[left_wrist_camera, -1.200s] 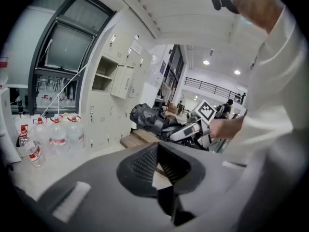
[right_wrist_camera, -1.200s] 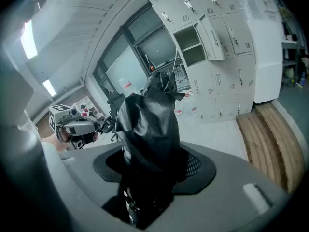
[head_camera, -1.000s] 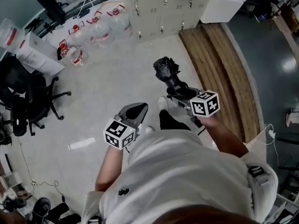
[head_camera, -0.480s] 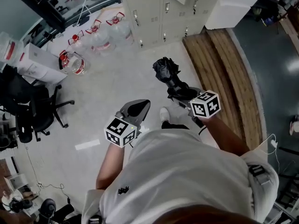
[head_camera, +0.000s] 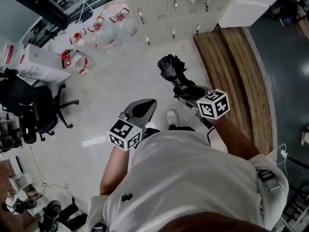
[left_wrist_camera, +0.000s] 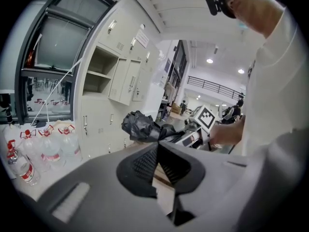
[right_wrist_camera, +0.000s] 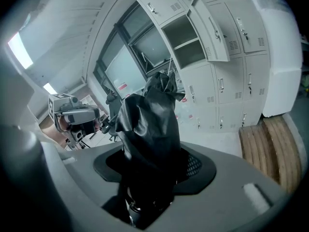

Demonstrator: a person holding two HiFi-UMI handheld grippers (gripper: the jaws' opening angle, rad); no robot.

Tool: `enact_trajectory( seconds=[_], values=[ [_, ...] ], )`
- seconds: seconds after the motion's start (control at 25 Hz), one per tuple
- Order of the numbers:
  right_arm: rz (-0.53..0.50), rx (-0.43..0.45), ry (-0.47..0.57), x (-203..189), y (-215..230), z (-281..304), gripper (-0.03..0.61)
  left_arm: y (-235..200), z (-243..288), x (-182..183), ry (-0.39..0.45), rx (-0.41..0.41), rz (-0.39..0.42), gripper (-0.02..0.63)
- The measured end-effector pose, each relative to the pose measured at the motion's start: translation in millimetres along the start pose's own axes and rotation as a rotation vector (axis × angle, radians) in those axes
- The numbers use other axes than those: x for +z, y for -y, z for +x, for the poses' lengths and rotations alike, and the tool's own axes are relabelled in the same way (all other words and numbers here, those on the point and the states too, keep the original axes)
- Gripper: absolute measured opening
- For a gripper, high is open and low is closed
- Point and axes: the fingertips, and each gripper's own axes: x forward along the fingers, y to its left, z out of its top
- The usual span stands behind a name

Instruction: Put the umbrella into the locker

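Umbrella (head_camera: 172,70) clamped in our right gripper (head_camera: 189,92); left gripper (head_camera: 141,110) closed, empty. Locker (right_wrist_camera: 186,41) open, well apart; we judge approach and insertion not yet done.

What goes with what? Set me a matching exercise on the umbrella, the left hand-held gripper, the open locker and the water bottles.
1. umbrella
2. left hand-held gripper
3. open locker
4. water bottles

a. door swung out, shelf inside
b. on the floor beside the lockers
c. clamped in the right hand-held gripper
d. jaws together, nothing between

Pairs: 1-c, 2-d, 3-a, 4-b
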Motion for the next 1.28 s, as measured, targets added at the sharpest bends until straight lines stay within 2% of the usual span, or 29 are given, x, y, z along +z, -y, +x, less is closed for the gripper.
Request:
enact_trajectory(
  seconds=[0.28, 0.52, 0.76, 0.92, 1.08, 1.28],
  values=[
    [0.02, -0.013, 0.005, 34.3, 22.4, 26.7, 0.242, -30.4, 9.6, 9.9, 0.002, 0.001, -0.023, 0.054],
    [0.017, -0.059, 0.025, 76.4, 36.3, 53.9, 0.242, -75.1, 22.2, 25.6, 0.02, -0.052, -0.003, 0.054],
    [0.04, -0.12, 0.043, 148.8, 49.8, 91.3, 0.242, -146.4, 26.1, 72.9, 0.022, -0.125, 0.037, 0.054],
    [0.042, -0.164, 0.077, 176.8, 62.5, 109.8, 0.242, -173.0, 26.1, 79.3, 0.024, -0.161, 0.067, 0.054],
    [0.05, -0.213, 0.106, 238.3, 74.6, 140.7, 0.242, -224.3, 20.6, 102.3, 0.01, -0.19, 0.093, 0.054],
    [0.04, -0.255, 0.132, 296.0, 89.6, 169.2, 0.242, -267.9, 21.7, 116.8, 0.009, -0.216, 0.109, 0.054]
  ],
)
